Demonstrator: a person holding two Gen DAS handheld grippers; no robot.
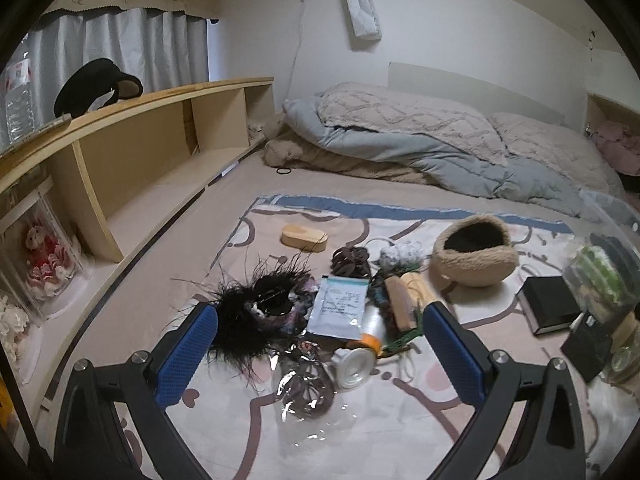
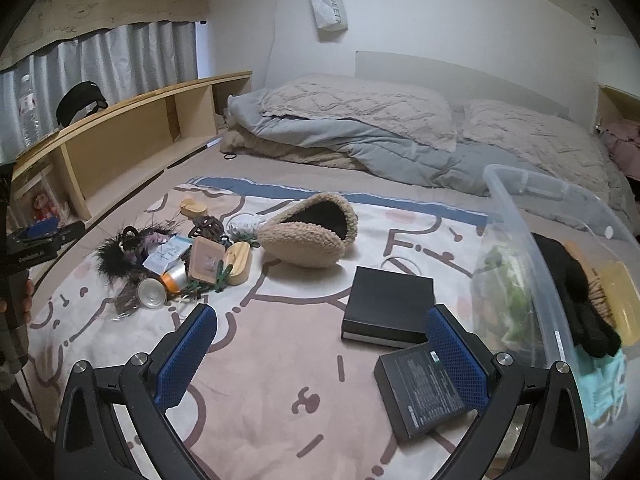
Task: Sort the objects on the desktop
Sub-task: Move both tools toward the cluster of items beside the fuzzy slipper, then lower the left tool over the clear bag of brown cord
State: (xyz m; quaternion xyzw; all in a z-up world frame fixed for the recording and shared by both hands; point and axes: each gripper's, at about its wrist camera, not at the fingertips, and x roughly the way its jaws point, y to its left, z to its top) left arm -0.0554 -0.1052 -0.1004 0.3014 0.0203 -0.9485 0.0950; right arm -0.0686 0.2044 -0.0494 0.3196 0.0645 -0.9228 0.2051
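Observation:
A heap of small objects lies on the patterned blanket [image 1: 400,420]: a black feathered hairpiece [image 1: 256,312], a white packet [image 1: 340,308], a silver tape roll [image 1: 356,366] and wooden pieces [image 1: 400,300]. My left gripper [image 1: 320,312] hovers open just in front of this heap, holding nothing. A fuzzy beige pouch [image 2: 312,232] lies farther back. My right gripper [image 2: 320,312] is open and empty above the blanket. A black box [image 2: 388,304] sits just beyond its right finger, and a flat dark device [image 2: 424,388] lies under that finger.
A clear plastic bin [image 2: 520,220] stands at the right, holding a black glove [image 2: 572,280] and other items. A wooden shelf unit [image 1: 132,148] runs along the left. Folded bedding and pillows [image 1: 420,140] lie at the back. A wooden oval [image 1: 304,236] sits behind the heap.

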